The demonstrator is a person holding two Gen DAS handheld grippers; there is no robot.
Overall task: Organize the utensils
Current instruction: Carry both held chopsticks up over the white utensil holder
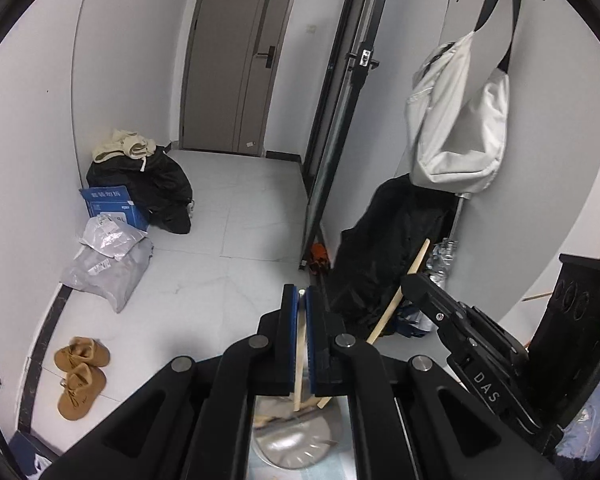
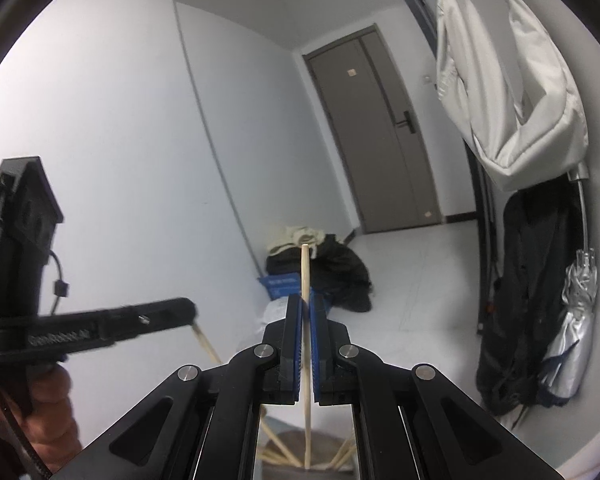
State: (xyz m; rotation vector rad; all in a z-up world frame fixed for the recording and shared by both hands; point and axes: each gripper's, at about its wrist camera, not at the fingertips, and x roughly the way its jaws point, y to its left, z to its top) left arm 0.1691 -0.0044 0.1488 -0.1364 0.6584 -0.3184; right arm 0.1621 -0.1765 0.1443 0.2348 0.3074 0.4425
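Observation:
My left gripper (image 1: 302, 292) is shut on a pale wooden chopstick (image 1: 299, 364) that runs down between its blue pads toward a round metal holder (image 1: 290, 446) below. My right gripper (image 2: 307, 300) is shut on another wooden chopstick (image 2: 305, 268), held upright with its tip above the fingers and its lower end in a holder (image 2: 296, 456) with several more sticks. The right gripper also shows in the left wrist view (image 1: 452, 320), holding its chopstick (image 1: 414, 268). The left gripper shows in the right wrist view (image 2: 112, 324) at the left.
A grey door (image 1: 236, 56) stands at the far end of a white tiled floor (image 1: 236, 240). Dark clothes, a blue box (image 1: 114, 206) and grey mail bags (image 1: 108, 268) lie at the left wall. Brown shoes (image 1: 80, 376) sit nearer. A white bag (image 1: 456, 120) and black coat (image 1: 388, 248) hang at the right.

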